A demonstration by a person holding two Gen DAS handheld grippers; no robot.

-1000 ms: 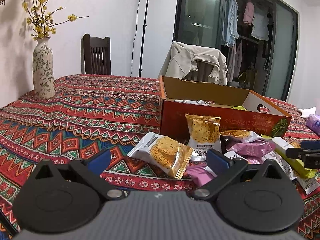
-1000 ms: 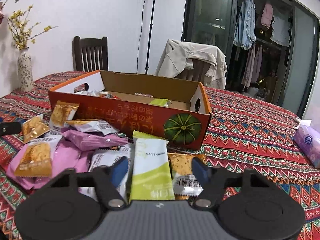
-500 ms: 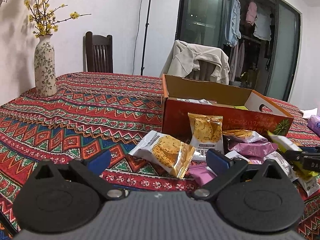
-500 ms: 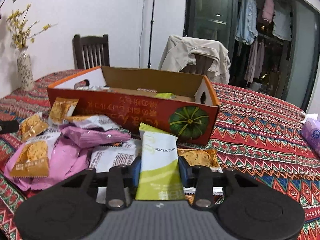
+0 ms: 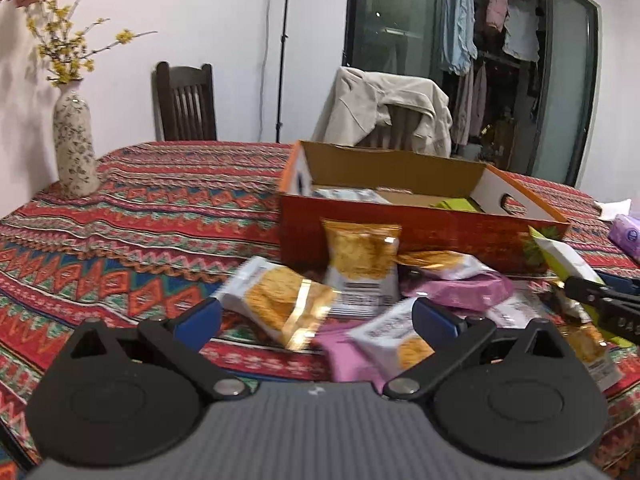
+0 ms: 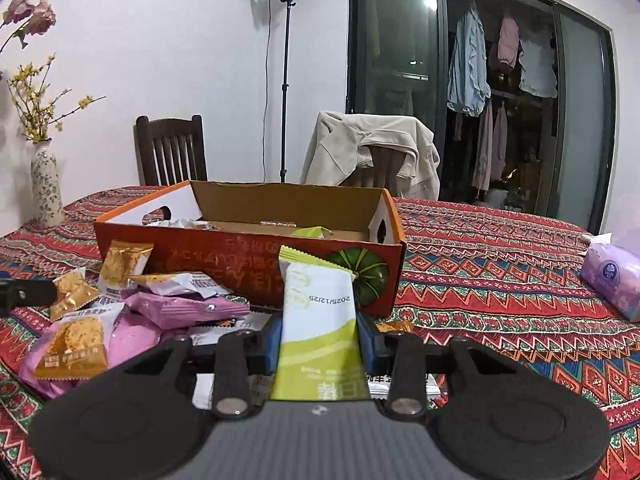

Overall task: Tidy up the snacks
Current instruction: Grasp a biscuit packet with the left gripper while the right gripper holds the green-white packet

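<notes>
My right gripper (image 6: 319, 340) is shut on a green and white snack packet (image 6: 318, 320) and holds it upright, lifted off the pile, in front of the orange cardboard box (image 6: 240, 268). The box holds a few packets. My left gripper (image 5: 316, 318) is open and empty above an orange cracker packet (image 5: 280, 300) at the left of the snack pile. Pink packets (image 6: 188, 308) and more orange ones (image 5: 360, 256) lie before the box (image 5: 420, 232). The right gripper with its packet (image 5: 568, 260) shows at the right of the left wrist view.
A patterned red tablecloth (image 5: 120, 232) covers the table. A flowered vase (image 5: 74, 144) stands at the far left. A purple tissue pack (image 6: 612, 280) lies at the right. Two chairs, one with a beige jacket (image 6: 372, 148), stand behind the table.
My right gripper closed on the green and white packet and raised it off the pile. My left gripper moved forward and up over the orange cracker packet, still open.
</notes>
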